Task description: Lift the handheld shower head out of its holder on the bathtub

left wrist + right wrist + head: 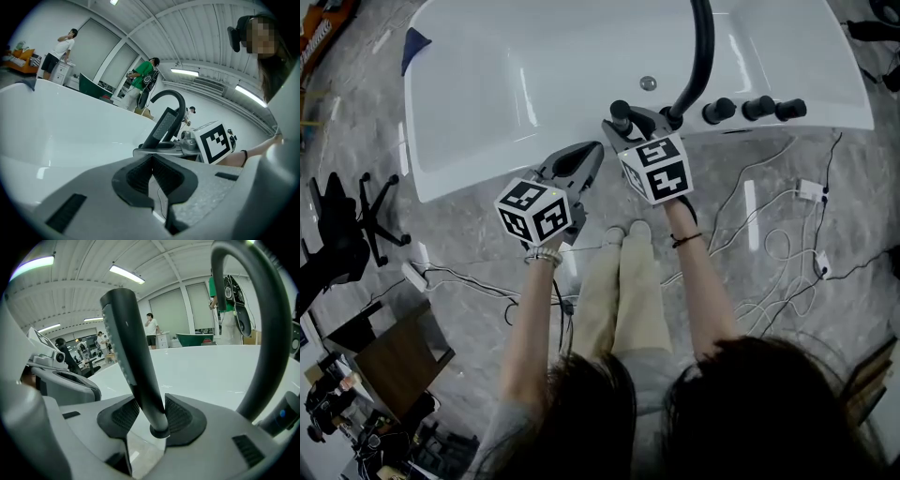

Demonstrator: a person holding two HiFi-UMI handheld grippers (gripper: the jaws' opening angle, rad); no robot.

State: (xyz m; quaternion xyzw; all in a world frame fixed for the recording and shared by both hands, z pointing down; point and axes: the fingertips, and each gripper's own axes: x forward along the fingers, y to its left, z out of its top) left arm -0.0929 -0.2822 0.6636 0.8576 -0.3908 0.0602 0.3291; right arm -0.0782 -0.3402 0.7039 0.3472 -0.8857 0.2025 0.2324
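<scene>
The black handheld shower head (129, 343) stands upright in its holder on the white bathtub's (487, 94) near rim, and its black hose (703, 47) arches up over the tub. My right gripper (149, 411) is open around the lower handle. The handle sits between the pads, with a gap showing on the left side. In the head view the right gripper (628, 120) is at the shower head (622, 114). My left gripper (586, 155) hangs just left of it over the tub's rim, shut and empty. From the left gripper (151, 161) the shower head (165, 125) shows ahead to the right.
Three black tap knobs (757, 108) sit on the rim right of the hose, and a drain (648, 82) lies in the tub. Cables (769, 234) and a power strip (811, 190) lie on the floor at right. An office chair (342, 225) and a wooden box (398, 356) stand at left.
</scene>
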